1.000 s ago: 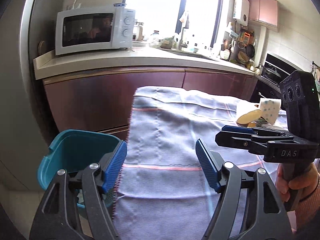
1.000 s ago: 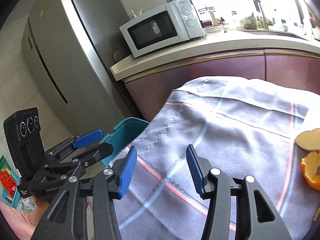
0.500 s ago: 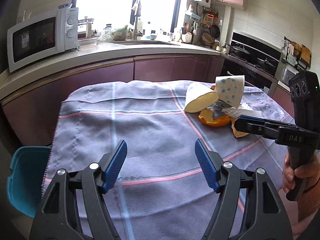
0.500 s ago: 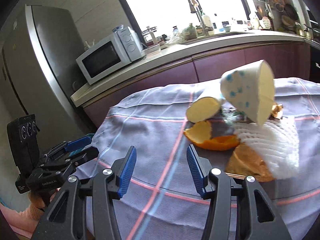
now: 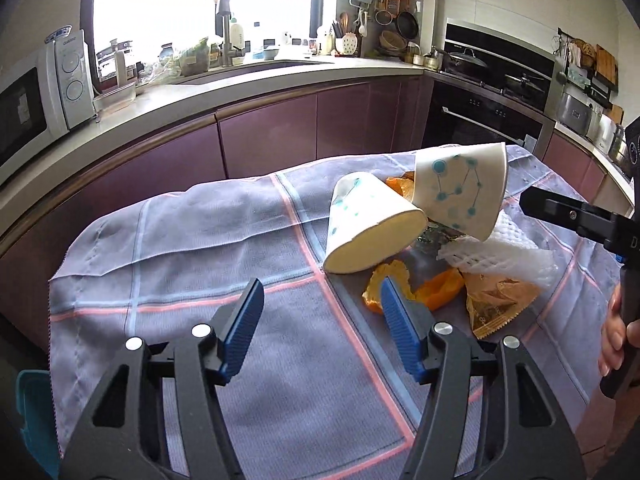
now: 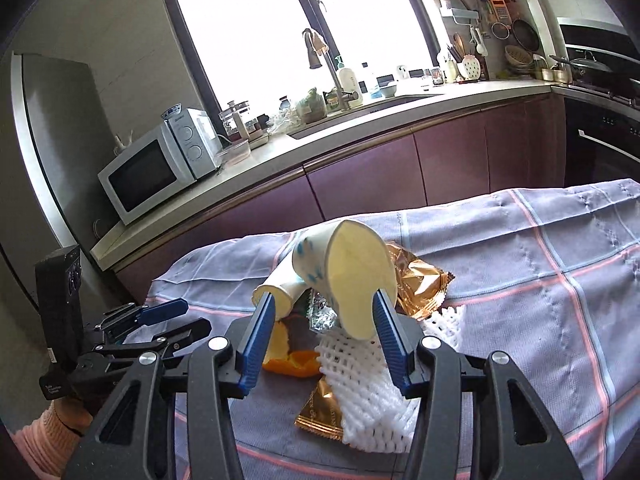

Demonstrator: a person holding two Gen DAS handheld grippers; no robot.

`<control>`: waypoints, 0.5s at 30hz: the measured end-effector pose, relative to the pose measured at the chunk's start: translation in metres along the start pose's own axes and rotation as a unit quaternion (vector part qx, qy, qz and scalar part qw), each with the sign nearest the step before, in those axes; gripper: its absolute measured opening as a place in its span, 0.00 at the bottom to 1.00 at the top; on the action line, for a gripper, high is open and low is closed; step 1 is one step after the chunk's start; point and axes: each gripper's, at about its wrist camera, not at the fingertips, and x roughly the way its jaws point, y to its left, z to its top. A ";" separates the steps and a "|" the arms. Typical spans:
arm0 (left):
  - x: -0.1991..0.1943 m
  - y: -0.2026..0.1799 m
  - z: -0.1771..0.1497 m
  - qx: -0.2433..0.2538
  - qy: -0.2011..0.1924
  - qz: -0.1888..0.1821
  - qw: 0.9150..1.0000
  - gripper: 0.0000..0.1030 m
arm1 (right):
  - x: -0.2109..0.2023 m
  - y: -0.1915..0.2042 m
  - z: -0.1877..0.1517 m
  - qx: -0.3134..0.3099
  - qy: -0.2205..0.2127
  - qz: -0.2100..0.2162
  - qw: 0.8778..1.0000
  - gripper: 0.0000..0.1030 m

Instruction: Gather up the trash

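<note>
A trash pile lies on the checked tablecloth (image 5: 200, 248): two squashed paper cups with blue dots (image 5: 372, 228) (image 5: 460, 192), orange peel (image 5: 424, 296), a gold wrapper (image 5: 496, 304) and white foam netting (image 5: 504, 252). My left gripper (image 5: 320, 320) is open and empty, just short of the peel. My right gripper (image 6: 320, 340) is open, its jaws on either side of the tilted cup (image 6: 356, 276), above the netting (image 6: 372, 392), the peel (image 6: 292, 360) and the wrapper (image 6: 324, 412).
A teal bin (image 5: 32, 420) stands off the table's left edge. Kitchen counter with a microwave (image 6: 160, 164) and a sink runs behind the table. The oven (image 5: 480, 108) is at the back right.
Both grippers have swung right from the bin side to the trash pile. The right gripper has closed in on the tilted cup. Both stay open.
</note>
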 end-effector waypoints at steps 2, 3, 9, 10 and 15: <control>0.010 -0.004 0.007 0.009 0.003 0.003 1.000 0.56 | 0.007 -0.002 0.005 0.003 0.004 0.004 1.000 0.43; 0.015 -0.007 0.011 0.013 0.004 0.005 1.000 0.55 | 0.010 -0.003 0.006 0.003 0.006 0.004 1.000 0.43; 0.043 -0.016 0.026 0.033 0.021 0.011 0.999 0.49 | 0.018 -0.004 0.008 0.004 0.010 0.011 1.000 0.40; 0.047 -0.016 0.028 0.034 0.025 0.010 0.999 0.47 | 0.019 -0.004 0.008 0.003 0.010 0.012 1.000 0.39; 0.062 -0.018 0.033 0.036 0.034 0.009 0.999 0.42 | 0.024 -0.003 0.010 0.004 0.015 0.012 1.000 0.37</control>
